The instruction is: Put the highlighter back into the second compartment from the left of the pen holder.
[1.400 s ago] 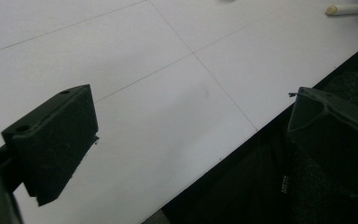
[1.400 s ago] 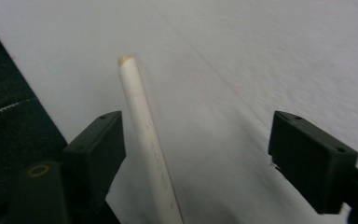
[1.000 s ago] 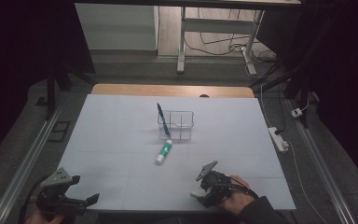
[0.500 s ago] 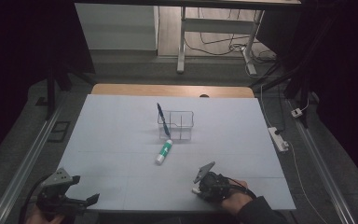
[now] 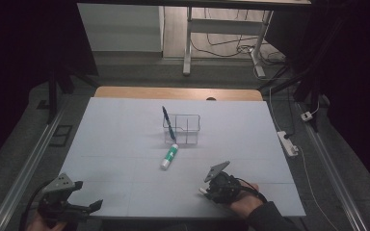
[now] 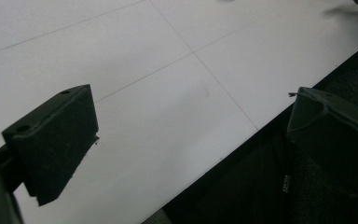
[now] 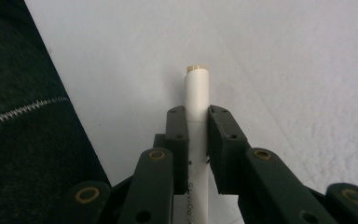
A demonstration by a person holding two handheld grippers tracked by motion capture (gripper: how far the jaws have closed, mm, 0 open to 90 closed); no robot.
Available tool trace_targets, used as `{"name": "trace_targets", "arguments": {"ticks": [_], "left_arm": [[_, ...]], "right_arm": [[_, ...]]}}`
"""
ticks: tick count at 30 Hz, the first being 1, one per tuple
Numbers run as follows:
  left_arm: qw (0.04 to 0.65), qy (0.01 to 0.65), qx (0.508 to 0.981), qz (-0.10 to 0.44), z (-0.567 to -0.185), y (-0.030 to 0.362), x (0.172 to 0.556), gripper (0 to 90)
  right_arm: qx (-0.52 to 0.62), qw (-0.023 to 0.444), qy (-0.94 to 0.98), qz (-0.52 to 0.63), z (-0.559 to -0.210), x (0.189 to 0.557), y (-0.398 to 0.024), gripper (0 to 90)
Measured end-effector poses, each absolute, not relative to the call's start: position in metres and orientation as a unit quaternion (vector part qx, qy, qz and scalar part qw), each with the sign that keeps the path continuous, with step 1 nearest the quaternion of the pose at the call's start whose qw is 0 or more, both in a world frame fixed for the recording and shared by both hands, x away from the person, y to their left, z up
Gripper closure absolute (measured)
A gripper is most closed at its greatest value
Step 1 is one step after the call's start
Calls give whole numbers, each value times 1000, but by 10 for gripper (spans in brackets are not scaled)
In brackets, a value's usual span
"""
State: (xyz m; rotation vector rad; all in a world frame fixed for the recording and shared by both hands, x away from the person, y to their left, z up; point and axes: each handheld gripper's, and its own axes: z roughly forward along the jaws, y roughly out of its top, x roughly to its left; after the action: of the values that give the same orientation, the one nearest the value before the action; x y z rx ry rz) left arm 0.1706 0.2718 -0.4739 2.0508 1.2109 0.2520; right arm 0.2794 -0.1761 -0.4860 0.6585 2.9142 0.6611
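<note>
**Right gripper pinches white marker at table's near edge; left gripper idle at near-left corner**

Right gripper (image 7: 197,123): jaws pressed onto a white marker (image 7: 196,95) from both sides. In the right gripper view the marker runs straight out btwn the jaws, its tan-tipped end sticking past them over the white table top (image 7: 284,56); faint print on the barrel, too small to read. In the high view the gripper sits near the table's near edge, right of centre, w/ the person's right hand (image 5: 243,204) and dark sleeve coming in from the bottom. A bit of white shows at the gripper's front. Can't tell if the marker touches the table.

Left gripper (image 5: 84,208): at the near-left corner, held in the left hand (image 5: 41,222). Jaws spread wide, nothing btwn them. The left gripper view shows one jaw over the white top, the other over the dark area past the table's edge.

Mid-table: a clear basket (image 5: 182,129) w/ compartments, w/ a dark blue pen (image 5: 167,123) standing tilted at its left side. Just in front of the basket, toward the near edge, a green-and-white marker (image 5: 169,157) lies on the top, apart from both grippers.

Far edge: strip of bare wood (image 5: 178,93) beyond the white cover. On the floor right of the table: a white power strip (image 5: 289,143).
</note>
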Motion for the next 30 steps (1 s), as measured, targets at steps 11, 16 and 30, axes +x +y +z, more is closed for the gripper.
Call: {"name": "trace_targets", "arguments": {"ticks": [11,16,30], "left_arm": [[364,472,797,97,-474,272,171,22],[364,472,797,97,-474,272,171,22],[365,473,796,96,-474,272,171,23]], "right_arm": [[228,61,932,275,-465,292,-178,784],[236,71,921,303,-455,300,-178,784],[247,92,883,388,-426,327,-169,786]]}}
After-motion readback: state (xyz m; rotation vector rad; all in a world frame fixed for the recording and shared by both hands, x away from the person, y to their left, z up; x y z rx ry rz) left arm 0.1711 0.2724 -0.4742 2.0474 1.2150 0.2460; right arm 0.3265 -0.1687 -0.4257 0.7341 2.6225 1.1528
